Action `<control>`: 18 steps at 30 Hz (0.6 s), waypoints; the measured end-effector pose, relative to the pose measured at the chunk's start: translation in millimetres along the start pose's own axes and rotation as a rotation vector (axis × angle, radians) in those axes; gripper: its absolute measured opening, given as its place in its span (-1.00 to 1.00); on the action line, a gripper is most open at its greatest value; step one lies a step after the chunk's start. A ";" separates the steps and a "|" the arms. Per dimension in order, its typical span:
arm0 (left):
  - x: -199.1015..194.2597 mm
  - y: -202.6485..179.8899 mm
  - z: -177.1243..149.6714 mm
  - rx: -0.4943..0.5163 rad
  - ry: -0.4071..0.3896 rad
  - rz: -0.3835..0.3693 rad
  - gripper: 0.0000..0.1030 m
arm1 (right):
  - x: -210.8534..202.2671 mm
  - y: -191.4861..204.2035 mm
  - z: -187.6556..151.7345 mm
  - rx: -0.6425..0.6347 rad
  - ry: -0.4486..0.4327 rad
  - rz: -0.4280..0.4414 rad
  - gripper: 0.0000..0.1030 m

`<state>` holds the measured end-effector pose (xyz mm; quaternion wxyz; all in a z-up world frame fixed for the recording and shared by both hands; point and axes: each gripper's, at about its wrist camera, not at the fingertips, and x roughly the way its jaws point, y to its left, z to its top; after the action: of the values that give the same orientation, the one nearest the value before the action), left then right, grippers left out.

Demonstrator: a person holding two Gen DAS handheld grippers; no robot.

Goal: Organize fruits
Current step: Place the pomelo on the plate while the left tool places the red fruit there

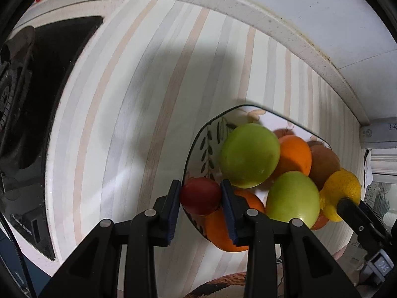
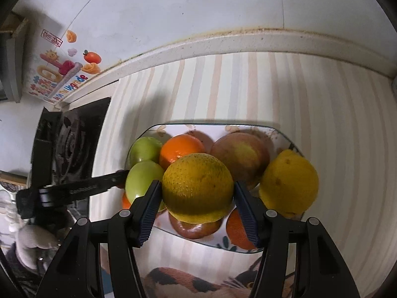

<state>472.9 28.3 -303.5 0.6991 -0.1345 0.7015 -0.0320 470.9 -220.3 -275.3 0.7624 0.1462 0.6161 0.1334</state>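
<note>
Left gripper (image 1: 200, 193) clamps a small round dark-red fruit (image 1: 199, 196); right gripper (image 2: 197, 190) clamps a large round yellow-green citrus (image 2: 197, 187). Both fruits sit directly between the pads, over the piled floral glass plate (image 2: 248, 248) just beyond the fingertips. Left is at the plate's rim, right over its middle.

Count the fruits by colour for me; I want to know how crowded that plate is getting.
Green apples: 2
Oranges: 3
Yellow citrus fruits: 2
Reddish fruits: 3
Total: 10
</note>
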 end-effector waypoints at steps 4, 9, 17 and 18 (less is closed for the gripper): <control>4.6 1.6 0.1 0.005 0.005 0.002 -0.42 | 5.3 3.3 1.8 -0.010 0.008 -0.016 0.21; 7.1 -0.4 2.1 0.005 0.015 0.003 -0.39 | 8.3 6.4 5.4 -0.004 0.018 -0.021 0.22; 10.1 -4.7 5.7 0.003 0.022 0.023 -0.28 | 5.9 4.1 6.4 0.015 0.027 -0.022 0.43; 9.5 -5.4 5.9 0.005 0.019 0.026 -0.24 | 4.3 3.5 6.6 0.019 0.024 -0.023 0.44</control>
<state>479.6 21.7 -311.6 0.6932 -0.1232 0.7097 -0.0257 478.2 -215.8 -276.5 0.7549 0.1447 0.6283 0.1203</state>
